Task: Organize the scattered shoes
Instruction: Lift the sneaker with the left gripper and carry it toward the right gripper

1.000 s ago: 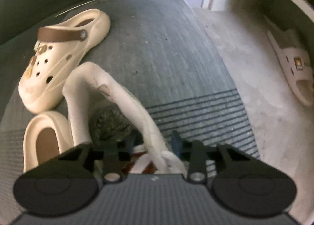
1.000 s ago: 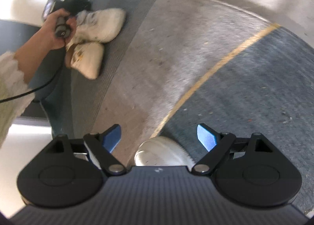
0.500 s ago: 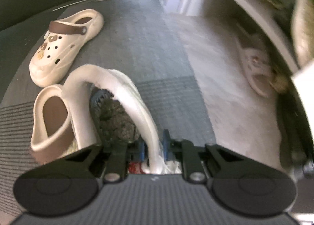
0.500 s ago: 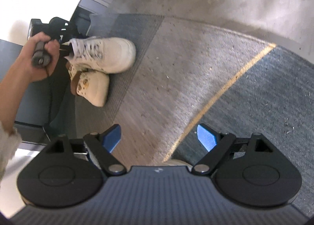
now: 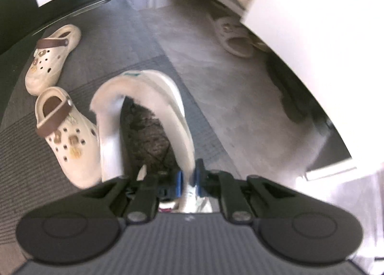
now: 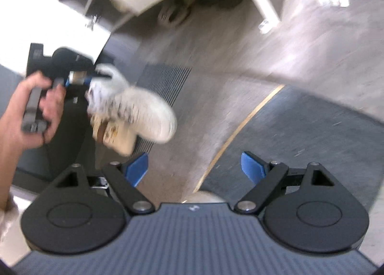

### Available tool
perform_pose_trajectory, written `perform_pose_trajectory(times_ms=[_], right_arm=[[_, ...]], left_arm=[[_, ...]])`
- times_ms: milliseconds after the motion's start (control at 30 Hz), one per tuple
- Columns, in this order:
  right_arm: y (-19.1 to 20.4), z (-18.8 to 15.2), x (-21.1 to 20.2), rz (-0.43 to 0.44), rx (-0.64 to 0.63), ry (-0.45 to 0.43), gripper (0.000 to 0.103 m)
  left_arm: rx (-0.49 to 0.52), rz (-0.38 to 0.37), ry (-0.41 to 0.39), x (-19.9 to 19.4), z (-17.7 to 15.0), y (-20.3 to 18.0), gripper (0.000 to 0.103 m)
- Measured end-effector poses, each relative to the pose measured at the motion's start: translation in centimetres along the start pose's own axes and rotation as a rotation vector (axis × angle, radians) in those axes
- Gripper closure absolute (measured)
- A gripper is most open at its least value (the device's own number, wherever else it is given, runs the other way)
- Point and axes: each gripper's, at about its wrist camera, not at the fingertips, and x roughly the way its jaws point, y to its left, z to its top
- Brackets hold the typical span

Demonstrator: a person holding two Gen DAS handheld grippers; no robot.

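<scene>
Since a second ago the sneaker [image 5: 144, 116] has come up off the mat [image 5: 115, 42] and swung toward the white shelf [image 5: 312, 25], which now fills the upper right of the left wrist view. The left tool [image 5: 188, 180] pinches the sneaker's collar edge between its blue pads [image 5: 179, 183], pressed close on the white rim, so the shoe hangs heel-forward in front of it. From the right wrist view the same sneaker [image 6: 141, 112] is blurred, toe pointing away from the hand [image 6: 36, 112] that grips the left tool's handle.

Just left of the held sneaker, a cream clog [image 5: 69, 136] with a brown strap sits on the mat, and its mate [image 5: 51, 56] lies farther back on the same mat, toe toward the near clog. Across the bare floor [image 5: 228, 97], a pale slide [image 5: 230, 35] rests under the shelf's edge.

The right tool [image 6: 195, 169] hovers with its jaws spread wide and nothing between them, above a grey floor with a yellow line [image 6: 240, 131] curving past.
</scene>
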Motion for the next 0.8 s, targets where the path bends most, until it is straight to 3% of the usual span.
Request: perform_pose_trajectory(times_ms=[133, 233, 367, 533, 667, 733, 800], right_arm=[[-1.9, 2.6, -4.1, -0.023, 0.035, -0.103, 0.016], [-3.5, 4.9, -7.8, -0.039, 0.072, -0.240, 0.016], [-6.0, 6.0, -9.9, -0.071, 0.120, -0.327, 0.016], [-9.2, 6.1, -9.3, -0.119, 0.176, -0.293, 0.016], [-10.6, 6.1, -9.4, -0.252, 0.098, -0.252, 0.016], [-11.2, 5.9, -9.5, -0.264, 0.103, -0.248, 0.016], [-12.1, 5.9, -9.6, -0.258, 0.122, -0.240, 0.016]], left_arm=[[0.005, -0.043, 0.043, -2.3, -3.7, -2.6, 0.091], [-0.013, -0.080, 0.093, -3.5, -7.2, -5.1, 0.091], [-0.011, -0.091, 0.142, -2.3, -9.9, -8.2, 0.092], [-0.008, -0.105, 0.203, -0.8, -13.3, -12.1, 0.092], [-0.006, -0.116, 0.252, 0.4, -16.1, -15.2, 0.103], [0.055, -0.105, 0.178, 0.3, -15.7, -17.5, 0.103], [0.059, -0.093, 0.188, 1.4, -15.3, -18.7, 0.103]])
